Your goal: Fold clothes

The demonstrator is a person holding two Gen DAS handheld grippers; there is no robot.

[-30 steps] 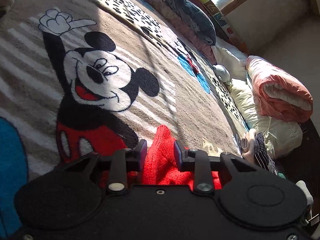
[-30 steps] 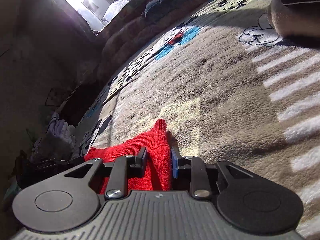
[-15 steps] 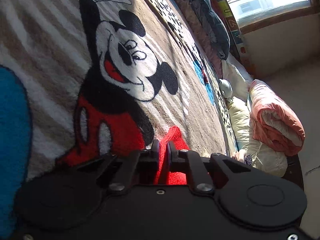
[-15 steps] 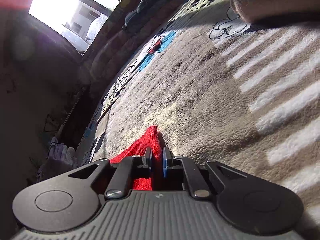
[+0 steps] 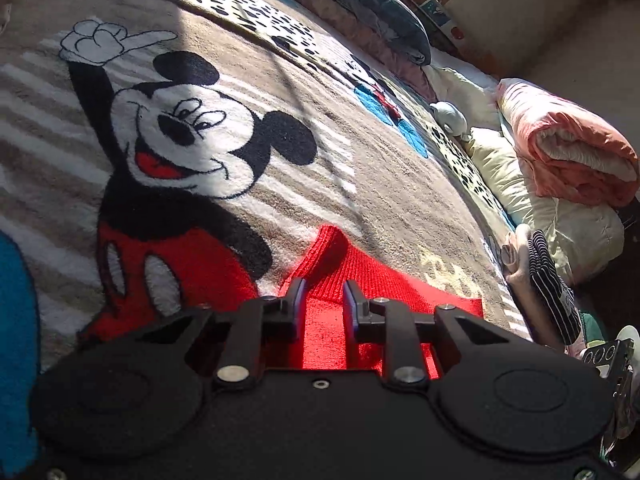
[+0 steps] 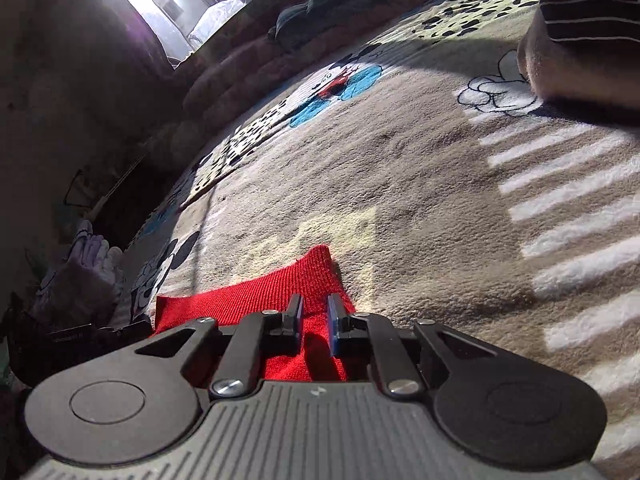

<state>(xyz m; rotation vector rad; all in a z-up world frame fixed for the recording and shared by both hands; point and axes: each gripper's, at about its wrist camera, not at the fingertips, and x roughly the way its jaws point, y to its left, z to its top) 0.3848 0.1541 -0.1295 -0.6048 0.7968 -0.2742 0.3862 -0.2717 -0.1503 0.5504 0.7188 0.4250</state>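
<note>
A red knit lies flat on the blanket at lower centre in both views, with a pink quilt and striped cloth at the right edge of the left view. Half a second ago both grippers pinched it; now the left gripper and right gripper have their jaws parted, released over it. Bare blanket lies open ahead.

Plush beige cartoon-mouse blanket spread over a bed. Lying flat on it, a red knitted garment. Near one edge, a rolled pink quilt.
</note>
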